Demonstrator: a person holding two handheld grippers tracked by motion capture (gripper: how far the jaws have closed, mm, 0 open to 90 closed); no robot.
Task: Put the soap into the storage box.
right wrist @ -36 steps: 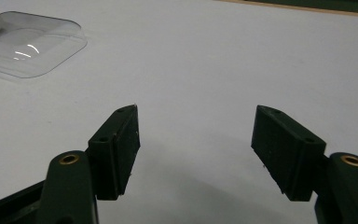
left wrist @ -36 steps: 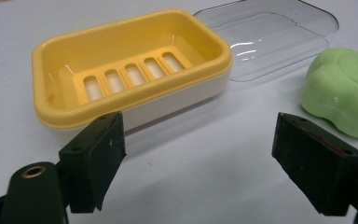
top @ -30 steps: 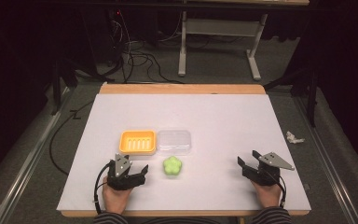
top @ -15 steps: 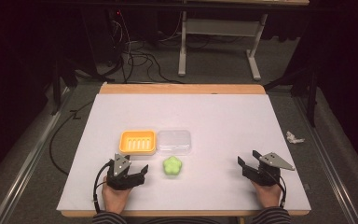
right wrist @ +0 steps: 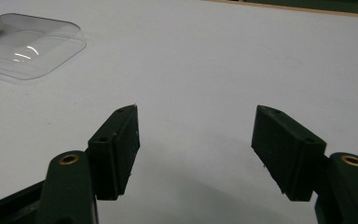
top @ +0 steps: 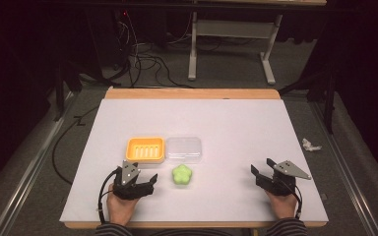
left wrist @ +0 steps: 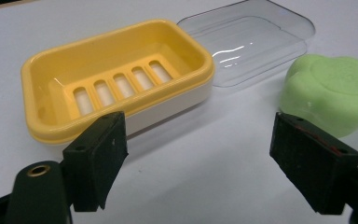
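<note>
- Left tool [top: 150, 183] resting low on the white surface [top: 236, 123], near its front edge; jaws spread wide, nothing between them.
- In the left gripper view, left tool [left wrist: 198, 154] aimed at the gap between dish and soap; bare surface between the pads.
- Green soap [top: 181, 175], flower-shaped, lying flat just right of the left tool, apart from it; in the left gripper view, soap [left wrist: 331, 91] just beyond the right-hand pad, not touching.
- Yellow dish [top: 145, 150] with slotted floor, empty, just behind the left tool; seen again at [left wrist: 116, 79].
- Clear lid [top: 183, 149] lying flat, right beside the dish, edges touching or nearly so; cannot tell which. Soap just in front of the lid.
- Right tool [top: 257, 175] near the front right of the surface, well apart from soap, dish and lid; jaws spread, empty.
- In the right gripper view, right tool [right wrist: 196, 149] over bare surface, lid [right wrist: 28, 44] far off at upper left.
</note>
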